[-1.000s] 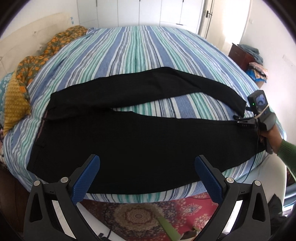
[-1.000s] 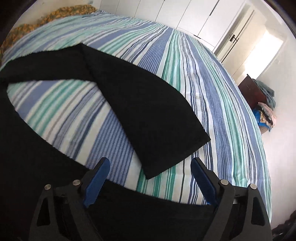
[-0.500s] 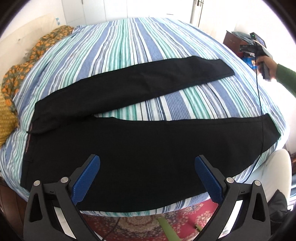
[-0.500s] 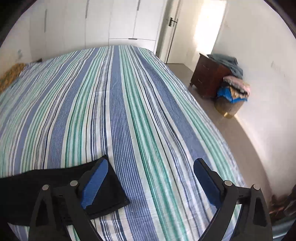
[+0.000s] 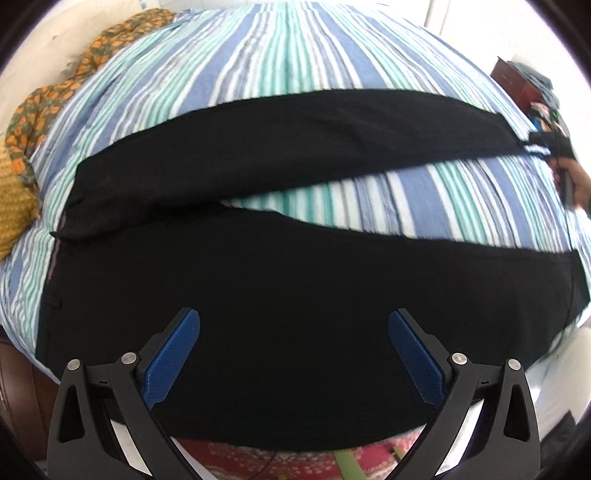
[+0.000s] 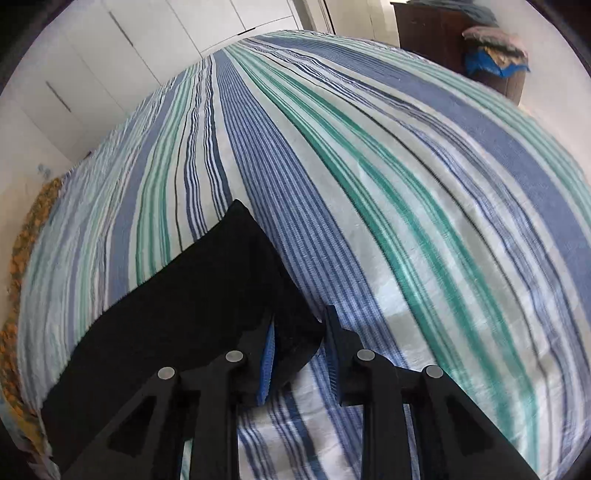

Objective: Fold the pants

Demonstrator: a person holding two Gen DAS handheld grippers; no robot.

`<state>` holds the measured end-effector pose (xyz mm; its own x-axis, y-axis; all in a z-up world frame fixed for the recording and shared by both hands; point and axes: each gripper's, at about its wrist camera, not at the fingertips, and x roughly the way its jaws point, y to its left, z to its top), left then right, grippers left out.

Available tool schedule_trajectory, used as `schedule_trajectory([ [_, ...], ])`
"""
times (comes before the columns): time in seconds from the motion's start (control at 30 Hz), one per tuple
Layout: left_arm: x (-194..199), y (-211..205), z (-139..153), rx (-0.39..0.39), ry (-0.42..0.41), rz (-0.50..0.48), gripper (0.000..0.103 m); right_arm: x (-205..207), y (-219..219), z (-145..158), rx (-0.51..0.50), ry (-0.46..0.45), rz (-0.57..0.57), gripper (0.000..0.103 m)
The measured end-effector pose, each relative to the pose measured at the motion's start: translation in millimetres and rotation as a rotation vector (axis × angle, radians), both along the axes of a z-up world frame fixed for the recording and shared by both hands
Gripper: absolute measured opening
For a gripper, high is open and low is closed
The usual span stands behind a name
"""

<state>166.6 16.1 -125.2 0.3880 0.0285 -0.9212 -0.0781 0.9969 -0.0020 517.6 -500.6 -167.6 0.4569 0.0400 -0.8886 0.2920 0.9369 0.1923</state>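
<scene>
Pants [image 5: 295,295], black, lie spread flat across a bed [image 5: 280,55] covered in a blue, green and white striped sheet. In the left wrist view the waist end sits at the left and the two legs run to the right, parted by a wedge of bare sheet. The near leg fills the lower half of the picture and reaches the bed's near edge; the far leg stretches toward the right rim. The left tool [image 5: 294,354] hangs above the near leg with its blue-padded jaws wide apart and nothing between them. At the far right, blurred, a hand [image 5: 576,181] holds the right tool [image 5: 543,144] at the hem of the far leg. An orange patterned cloth [image 5: 33,114] is bunched at the bed's left edge, and a red patterned rug [image 5: 258,461] shows below the bed.

In the right wrist view the right tool [image 6: 299,354] points down at the sheet with its jaws closing. The corner of the far leg's hem [image 6: 207,295] lies between them, against the left pad; a narrow gap remains toward the right pad. A dark wooden cabinet [image 6: 436,26] with piled cloth stands beyond the bed.
</scene>
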Motion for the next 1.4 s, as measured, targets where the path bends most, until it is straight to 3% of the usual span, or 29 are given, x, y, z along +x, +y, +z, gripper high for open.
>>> schedule_trajectory([
  [0.07, 29.5, 33.9, 0.3, 0.007, -0.061, 0.086, 0.102, -3.7, -3.3, 4.3, -0.103, 0.029, -0.032, 0.065],
  [0.1, 44.7, 50.9, -0.5, 0.016, -0.093, 0.134, 0.102, -13.6, -3.2, 9.9, -0.169, 0.019, -0.074, 0.072],
  [0.2, 88.9, 96.3, -10.3, 0.072, -0.181, 0.277, 0.102, -29.7, 21.1, 40.4, -0.241, -0.095, -0.061, 0.072],
  [0.27, 111.7, 114.3, -24.9, 0.117, -0.212, 0.33, 0.102, -29.1, 65.9, 51.0, -0.218, -0.143, 0.057, 0.072],
  [0.33, 131.0, 122.9, -50.7, 0.143, -0.172, 0.334, 0.102, -30.1, 125.7, 53.1, -0.14, -0.17, 0.207, 0.072],
  [0.4, 143.9, 127.0, -79.7, 0.148, -0.082, 0.315, 0.102, -32.9, 201.2, 46.6, -0.039, -0.163, 0.379, 0.072],
  [0.47, 144.4, 126.7, -93.7, 0.162, -0.077, 0.298, 0.102, -37.3, 284.1, 37.5, 0.049, -0.149, 0.566, 0.072],
  [0.6, 141.5, 126.2, -85.4, 0.146, -0.082, 0.268, 0.102, -61.6, 427.4, 15.3, 0.188, -0.121, 0.834, 0.072],
  [0.7, 123.3, 134.6, -66.8, 0.149, -0.103, 0.26, 0.102, -69.5, 480.6, -7.3, 0.259, -0.026, 0.93, 0.072],
  [0.77, 106.6, 140.3, -53.5, 0.148, -0.136, 0.262, 0.102, -65.5, 477.5, -24.0, 0.201, 0.027, 0.926, 0.071],
  [0.83, 85.3, 151.9, -43.3, 0.137, -0.167, 0.277, 0.102, -65.1, 434.2, -33.0, 0.129, 0.023, 0.854, 0.069],
  [0.9, 60.3, 163.7, -36.3, 0.136, -0.177, 0.297, 0.102, -53.0, 366.5, -31.8, 0.098, 0.017, 0.706, 0.069],
  [0.97, 34.2, 166.9, -36.0, 0.147, -0.173, 0.322, 0.102, -46.8, 288.9, -21.5, 0.005, 0.023, 0.534, 0.069],
  [1.03, 11.7, 163.4, -32.3, 0.135, -0.174, 0.338, 0.102, -60.5, 229.0, -3.8, -0.126, 0.014, 0.413, 0.069],
  [1.07, 1.2, 158.8, -30.4, 0.114, -0.18, 0.334, 0.102, -75.8, 207.2, 8.8, -0.135, -0.006, 0.39, 0.069],
  [1.13, -17.4, 143.4, -29.4, 0.06, -0.184, 0.301, 0.102, -119.2, 181.6, 34.6, -0.097, -0.043, 0.39, 0.069],
  [1.23, -40.0, 99.9, -34.1, -0.027, -0.156, 0.186, 0.102, -202.4, 178.7, 60.7, 0.016, -0.06, 0.453, 0.072],
  [1.33, -49.6, 59.1, -51.5, -0.152, -0.073, 0.087, 0.102, -282.7, 181.7, 59.6, 0.154, -0.033, 0.48, 0.078],
  [1.4, -50.7, 38.1, -59.4, -0.147, -0.045, 0.042, 0.102, -323.3, 187.0, 39.7, 0.195, 0.014, 0.459, 0.078],
])
